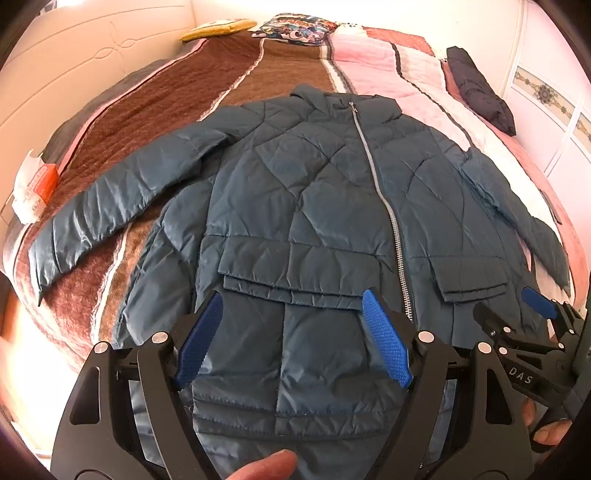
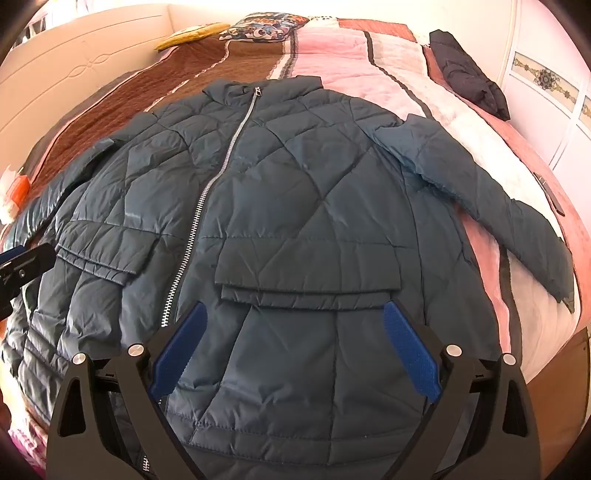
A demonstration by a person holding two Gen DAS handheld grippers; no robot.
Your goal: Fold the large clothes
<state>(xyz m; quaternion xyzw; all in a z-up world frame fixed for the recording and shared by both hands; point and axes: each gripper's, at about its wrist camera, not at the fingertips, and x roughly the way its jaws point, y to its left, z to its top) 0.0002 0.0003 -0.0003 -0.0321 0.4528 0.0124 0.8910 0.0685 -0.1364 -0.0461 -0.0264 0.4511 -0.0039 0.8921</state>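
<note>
A dark teal quilted jacket lies front up and zipped on the bed, hem toward me, both sleeves spread out; it also shows in the right wrist view. My left gripper is open and empty, hovering over the jacket's lower left half just below a pocket flap. My right gripper is open and empty over the lower right half, below the other pocket flap. The right gripper also appears at the right edge of the left wrist view.
The bed has a brown and pink striped blanket. A dark folded garment lies at the far right. Pillows sit at the head. A white and orange package lies at the left edge. A wardrobe stands right.
</note>
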